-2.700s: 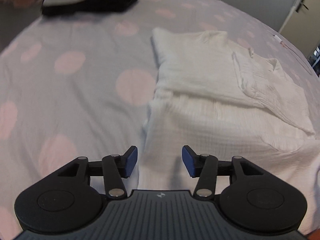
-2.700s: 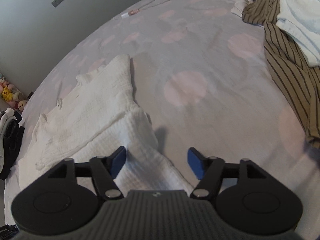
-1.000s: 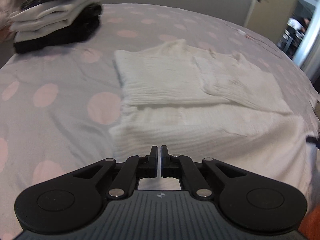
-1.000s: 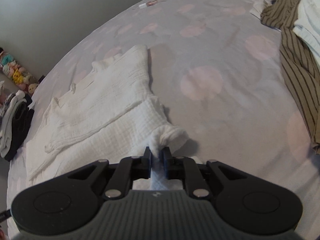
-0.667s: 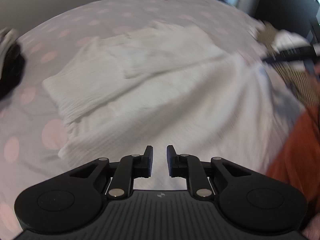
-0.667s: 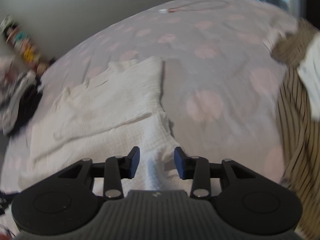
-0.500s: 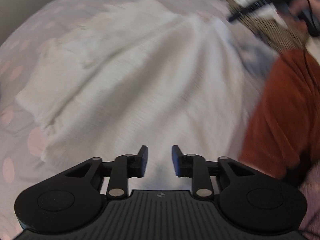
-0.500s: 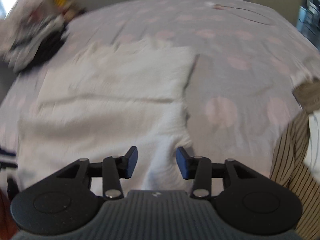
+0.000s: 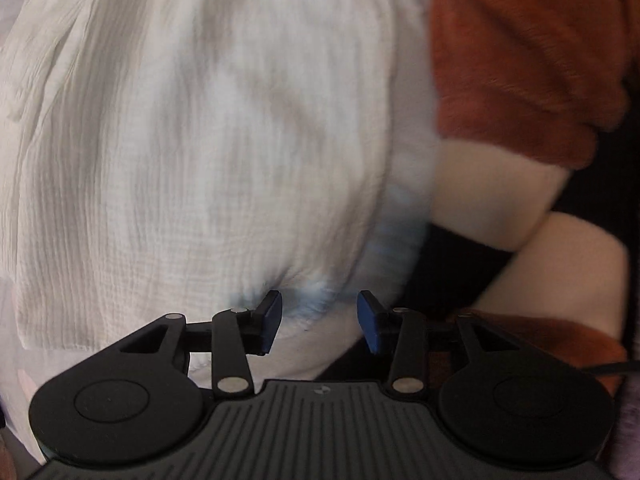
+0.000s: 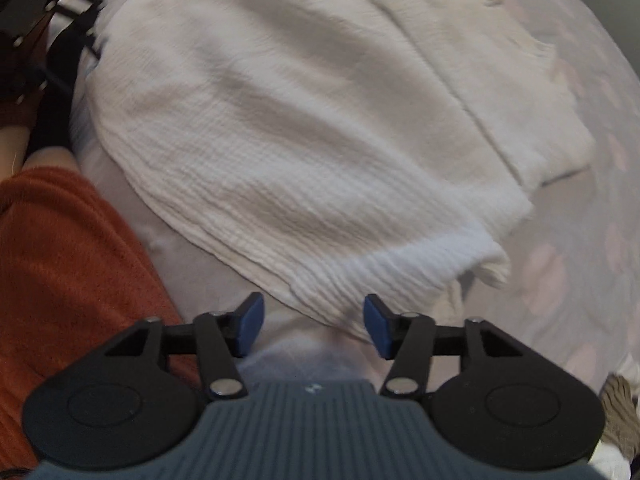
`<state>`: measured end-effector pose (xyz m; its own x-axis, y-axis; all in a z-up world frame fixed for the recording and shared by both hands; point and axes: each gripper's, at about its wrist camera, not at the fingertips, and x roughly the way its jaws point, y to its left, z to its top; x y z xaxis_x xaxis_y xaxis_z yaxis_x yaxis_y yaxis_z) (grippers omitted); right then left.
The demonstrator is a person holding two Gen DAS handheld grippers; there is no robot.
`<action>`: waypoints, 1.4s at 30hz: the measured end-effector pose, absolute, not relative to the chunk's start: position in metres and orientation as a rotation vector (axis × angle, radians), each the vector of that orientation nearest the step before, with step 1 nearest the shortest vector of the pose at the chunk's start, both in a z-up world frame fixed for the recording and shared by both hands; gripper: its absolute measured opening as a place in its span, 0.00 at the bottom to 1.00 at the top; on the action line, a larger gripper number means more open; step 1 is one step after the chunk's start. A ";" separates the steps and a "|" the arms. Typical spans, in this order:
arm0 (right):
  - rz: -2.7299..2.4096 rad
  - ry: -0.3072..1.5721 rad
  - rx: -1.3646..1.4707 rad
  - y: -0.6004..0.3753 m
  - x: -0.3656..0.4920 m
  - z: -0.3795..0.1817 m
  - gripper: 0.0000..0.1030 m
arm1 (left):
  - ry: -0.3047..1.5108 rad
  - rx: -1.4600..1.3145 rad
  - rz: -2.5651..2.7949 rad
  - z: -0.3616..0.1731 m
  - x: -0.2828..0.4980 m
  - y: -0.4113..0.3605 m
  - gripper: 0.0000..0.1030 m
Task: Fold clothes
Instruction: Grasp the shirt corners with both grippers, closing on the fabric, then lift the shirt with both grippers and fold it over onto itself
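Note:
A white crinkled garment (image 9: 192, 152) lies partly folded on the bed and fills most of the left wrist view. It also shows in the right wrist view (image 10: 304, 128), with its near hem bunched at the right. My left gripper (image 9: 319, 318) is open and empty, just above the garment's near edge. My right gripper (image 10: 311, 326) is open and empty, its blue pads straddling the near hem without touching it. The left gripper also shows at the top left of the right wrist view (image 10: 60, 4).
The bed sheet (image 10: 576, 256) is pale lilac with pink dots. The person's orange-brown sleeve (image 9: 532, 52) and bare arm (image 9: 492, 196) are close at the right in the left wrist view. The orange-brown top (image 10: 60, 264) sits left in the right wrist view. A striped garment (image 10: 620, 408) peeks in at bottom right.
Both grippers went from shut on the garment's hem to open and let it go. Both have swung down and back toward the person, now looking closely at the garment's near edge.

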<state>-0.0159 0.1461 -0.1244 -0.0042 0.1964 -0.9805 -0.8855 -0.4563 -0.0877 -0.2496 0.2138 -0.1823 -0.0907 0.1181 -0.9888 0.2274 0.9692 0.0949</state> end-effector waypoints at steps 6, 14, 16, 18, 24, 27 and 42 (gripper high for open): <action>1.600 0.794 -1.549 0.164 -0.017 -0.161 0.61 | 1.647 0.212 -0.080 -0.191 -0.258 0.231 0.47; 1.590 0.803 -1.525 0.167 -0.009 -0.172 0.54 | 1.611 0.169 -0.106 -0.196 -0.266 0.243 0.51; 1.569 0.795 -1.485 0.166 -0.004 -0.167 0.33 | 1.606 0.173 -0.119 -0.196 -0.269 0.242 0.55; 1.540 0.756 -1.456 0.165 0.000 -0.160 0.08 | 1.599 0.198 -0.132 -0.196 -0.273 0.240 0.58; 1.519 0.653 -1.232 0.164 0.008 -0.112 0.06 | 1.598 0.248 -0.137 -0.201 -0.281 0.234 0.63; 1.524 0.624 -1.063 0.165 0.016 -0.072 0.05 | 1.609 0.252 -0.102 -0.204 -0.281 0.234 0.62; 1.396 0.418 -0.829 0.082 -0.022 0.014 0.05 | 1.194 0.156 0.487 -0.075 -0.365 0.269 0.07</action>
